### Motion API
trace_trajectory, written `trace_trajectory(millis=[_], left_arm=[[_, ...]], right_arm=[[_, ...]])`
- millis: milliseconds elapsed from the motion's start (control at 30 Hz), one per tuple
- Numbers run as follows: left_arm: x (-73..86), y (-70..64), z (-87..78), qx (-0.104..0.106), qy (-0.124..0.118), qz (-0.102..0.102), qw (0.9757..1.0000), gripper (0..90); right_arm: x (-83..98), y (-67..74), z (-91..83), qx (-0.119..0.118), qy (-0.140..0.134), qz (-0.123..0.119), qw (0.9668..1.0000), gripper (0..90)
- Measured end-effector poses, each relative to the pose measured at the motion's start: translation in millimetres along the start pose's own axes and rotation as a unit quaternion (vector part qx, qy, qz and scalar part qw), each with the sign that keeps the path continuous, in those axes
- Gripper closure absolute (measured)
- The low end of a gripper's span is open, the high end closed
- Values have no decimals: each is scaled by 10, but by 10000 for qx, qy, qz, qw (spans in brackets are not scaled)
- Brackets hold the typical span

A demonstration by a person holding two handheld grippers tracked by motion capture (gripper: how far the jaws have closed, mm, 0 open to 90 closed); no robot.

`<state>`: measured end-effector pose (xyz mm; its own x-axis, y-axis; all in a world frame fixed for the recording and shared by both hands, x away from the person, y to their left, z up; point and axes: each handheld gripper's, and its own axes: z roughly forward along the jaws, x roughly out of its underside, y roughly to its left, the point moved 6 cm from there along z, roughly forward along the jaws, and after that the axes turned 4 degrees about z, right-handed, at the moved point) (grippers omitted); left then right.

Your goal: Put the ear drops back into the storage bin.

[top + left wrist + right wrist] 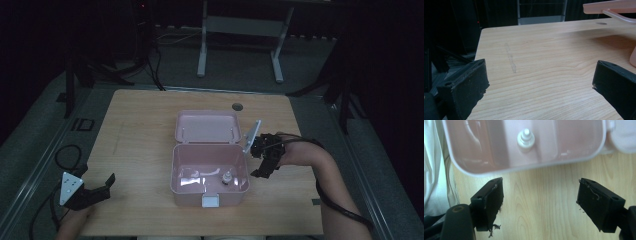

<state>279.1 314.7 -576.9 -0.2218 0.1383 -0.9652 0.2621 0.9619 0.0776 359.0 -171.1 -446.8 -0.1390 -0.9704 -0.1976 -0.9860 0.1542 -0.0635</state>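
Note:
An open pink plastic box (186,170) stands in the middle of the wooden table (135,130), its lid (207,127) folded back. A small white bottle (226,178) stands inside near the right wall, and a white latch (210,201) hangs at the front. My right gripper (256,160) is just right of the box, open, with nothing between its pads. In the right gripper view the gripper (540,188) hovers over bare wood, facing the box rim (524,168) and the bottle (525,138). My left gripper (97,176) rests open at the table's front left corner, also open in its own view (541,75).
A round cable hole (237,106) sits near the table's far edge. Beyond the table stands a white metal frame (240,25) on the floor. A black cable (65,155) loops on the floor to the left. The pink lid's edge (609,6) juts in at upper right.

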Motion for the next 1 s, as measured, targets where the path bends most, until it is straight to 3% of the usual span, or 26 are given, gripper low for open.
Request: trace_trajectory(millis=[233,433,567,733,833,1000], left_arm=[[0,1,-1,2,2,-3,10000,3],[0,0,-1,1,0,-2,10000,4],[0,1,-1,2,-2,-5,10000,4],[0,0,-1,4,-9,-6,10000,4],[0,1,-1,3,-5,-6,10000,4],[0,0,-1,-1,-5,-4,10000,3]], right_arm=[[229,-57,123,-20,-188,318,9993,212],[362,-87,327,-14,-583,528,9969,211],[501,-75,505,-122,-599,727,9955,209],[584,-78,610,-71,-723,860,9936,203],[715,-56,782,-48,-1155,1100,9872,191],[836,-19,950,-90,-1264,1275,9837,189]])
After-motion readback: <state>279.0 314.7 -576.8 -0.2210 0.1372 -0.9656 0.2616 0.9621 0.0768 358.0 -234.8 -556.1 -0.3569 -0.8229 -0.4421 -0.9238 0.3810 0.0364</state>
